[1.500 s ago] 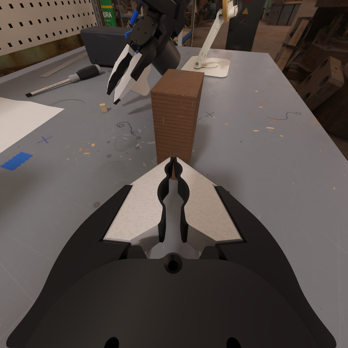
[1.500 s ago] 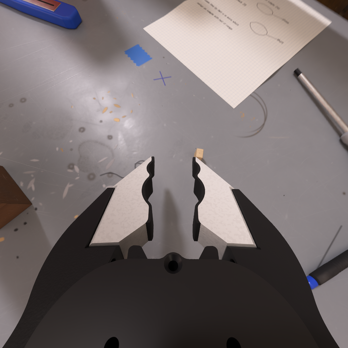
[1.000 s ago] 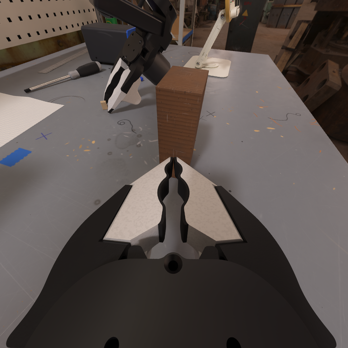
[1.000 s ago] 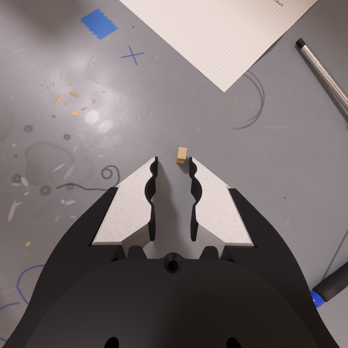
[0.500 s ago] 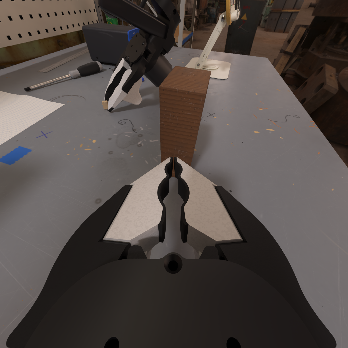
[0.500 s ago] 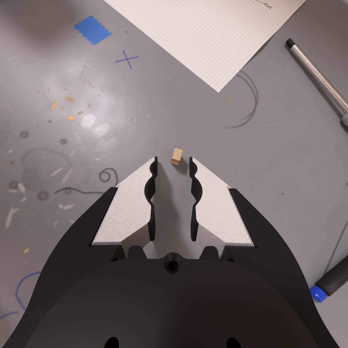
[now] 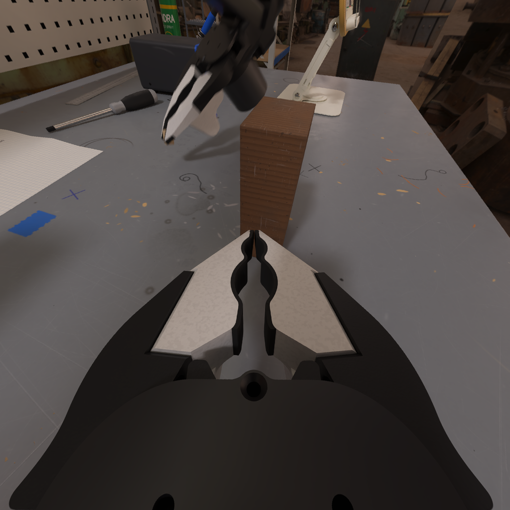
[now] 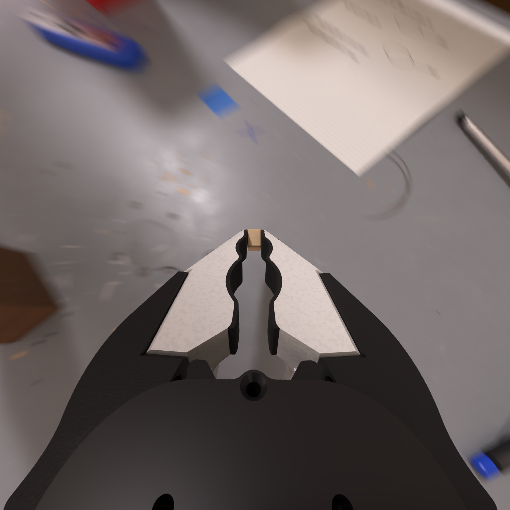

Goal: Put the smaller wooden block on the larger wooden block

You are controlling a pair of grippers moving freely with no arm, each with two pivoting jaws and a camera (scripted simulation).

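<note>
The larger wooden block [image 7: 271,165] is a tall dark brown block standing upright on the grey table; a corner of it shows at the left edge of the right wrist view [image 8: 16,298]. My left gripper [image 7: 254,234] is shut and empty, its tips just in front of the block's base. My right gripper [image 8: 254,236] is shut on the smaller wooden block [image 8: 254,240], a tiny pale cube held between its tips above the table. In the left wrist view the right gripper [image 7: 168,138] hangs left of the tall block, lifted, with the cube [image 7: 167,137] at its tips.
A sheet of grid paper [image 7: 33,165] lies at the left, a screwdriver [image 7: 110,110] behind it. A dark box [image 7: 162,60] and a white lamp base [image 7: 317,99] stand at the back. A blue tool [image 8: 91,44] and blue tape patch [image 7: 31,223] lie on the table.
My right gripper has closed on the small cube and lifted it off the table, moving fast; its view is blurred. The left gripper has stayed shut by the tall block.
</note>
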